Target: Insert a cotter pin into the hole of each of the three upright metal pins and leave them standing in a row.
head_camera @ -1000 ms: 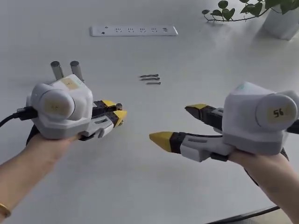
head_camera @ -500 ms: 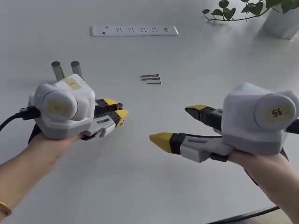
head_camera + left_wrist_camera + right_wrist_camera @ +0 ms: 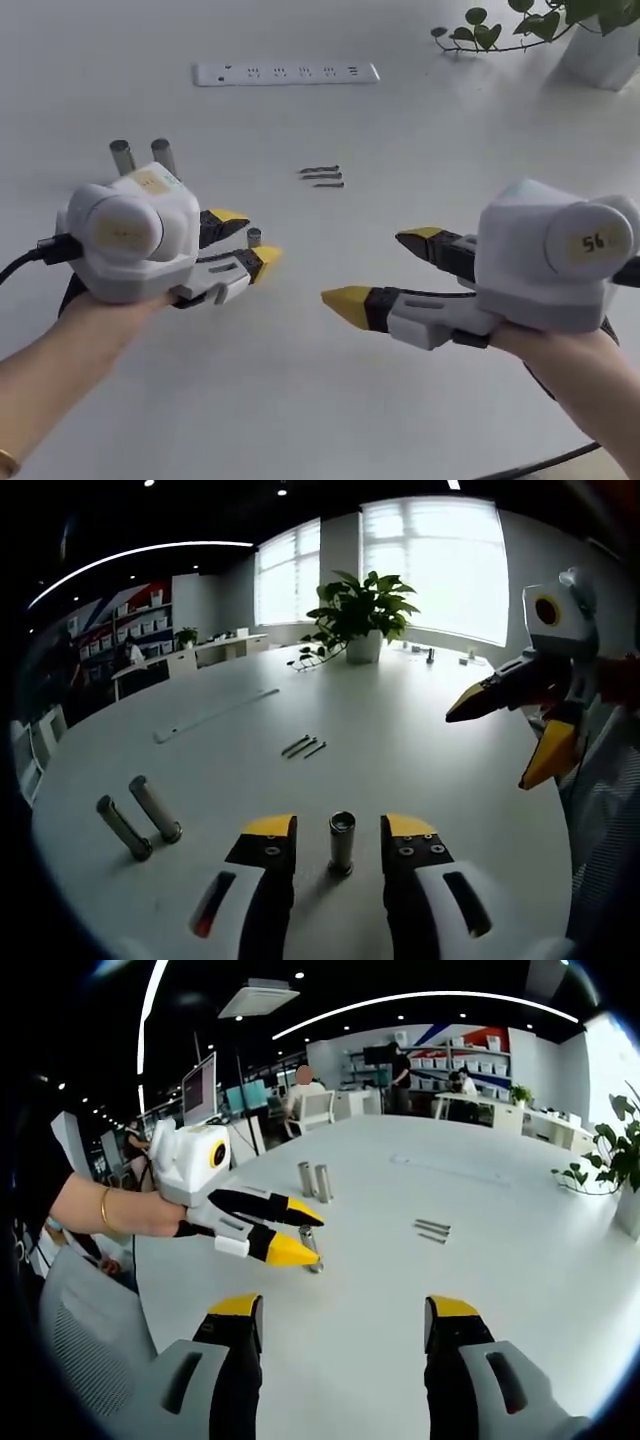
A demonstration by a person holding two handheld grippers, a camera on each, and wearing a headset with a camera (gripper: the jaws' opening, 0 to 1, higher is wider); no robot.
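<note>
The short grey upright metal pin stands between the left gripper's parted jaws, untouched. The three thin dark cotter pins lie flat further ahead, about midway between the grippers. The right gripper is wide open and empty.

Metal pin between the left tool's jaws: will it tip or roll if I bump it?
The metal pin stands upright, tall and narrow, so a side bump from the left tool would probably topple it. Being a smooth cylinder, it would likely roll on the table.
</note>
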